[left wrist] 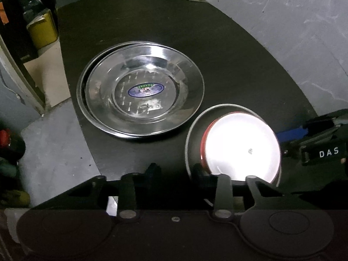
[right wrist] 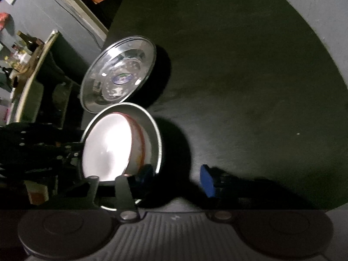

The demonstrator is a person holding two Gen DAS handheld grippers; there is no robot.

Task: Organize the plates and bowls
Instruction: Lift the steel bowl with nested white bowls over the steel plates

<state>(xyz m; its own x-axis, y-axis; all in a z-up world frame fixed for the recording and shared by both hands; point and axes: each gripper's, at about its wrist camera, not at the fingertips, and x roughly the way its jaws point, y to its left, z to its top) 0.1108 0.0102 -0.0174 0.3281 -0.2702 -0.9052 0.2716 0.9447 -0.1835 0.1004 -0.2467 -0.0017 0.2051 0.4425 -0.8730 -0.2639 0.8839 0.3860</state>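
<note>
We had the white, red-rimmed bowl (left wrist: 242, 148) nested in a steel bowl (right wrist: 155, 130) beside the stacked steel plates (left wrist: 141, 91), between both tools: left gripper (left wrist: 177, 170) partly spread at its near-left rim, right gripper (right wrist: 176, 176) partly spread straddling its right rim.

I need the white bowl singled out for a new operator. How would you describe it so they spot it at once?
Start at the black table and find the stacked steel plates with the blue oval sticker. Just beside them, nearer the grippers, a steel bowl holds the white bowl. It is the only non-metal dish: glaring white inside, with a red band on its outer wall.
</note>
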